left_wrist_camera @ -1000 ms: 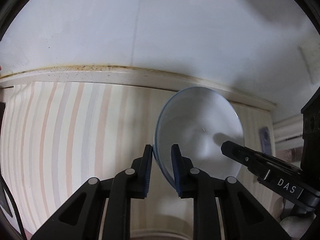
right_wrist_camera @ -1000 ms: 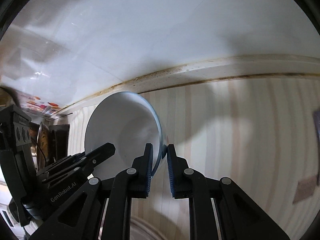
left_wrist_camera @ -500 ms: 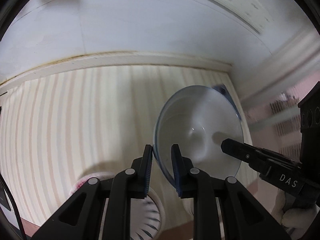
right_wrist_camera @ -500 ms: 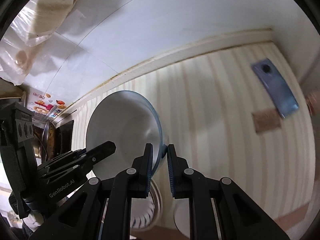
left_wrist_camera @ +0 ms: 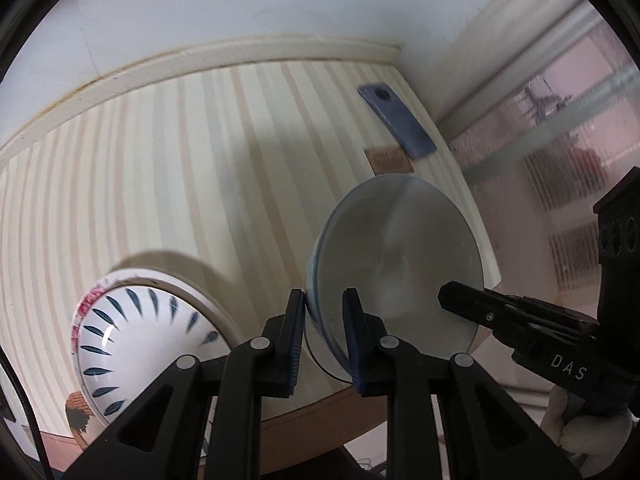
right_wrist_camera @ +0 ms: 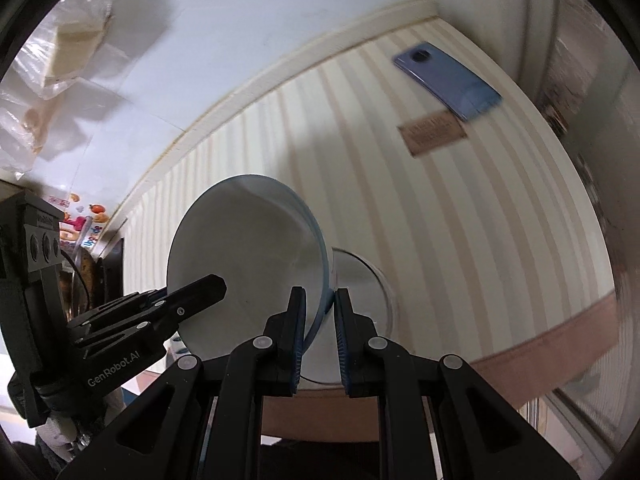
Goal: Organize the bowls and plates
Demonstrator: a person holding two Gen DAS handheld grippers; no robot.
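Both tongs pinch the same white bowl (left_wrist_camera: 394, 264) by opposite sides of its blue rim: the left tongs (left_wrist_camera: 323, 336) closed on the near edge in their view, the right tongs (right_wrist_camera: 319, 334) closed on theirs, the bowl tipped on its side above the striped tabletop (left_wrist_camera: 192, 168). Compared with a second ago, the view has dropped from the wall toward the tabletop. A patterned bowl (left_wrist_camera: 132, 328) now shows to the left of the left tongs, a white plate (right_wrist_camera: 362, 280) just beyond the right tongs, and a blue phone (right_wrist_camera: 446, 80) farther off.
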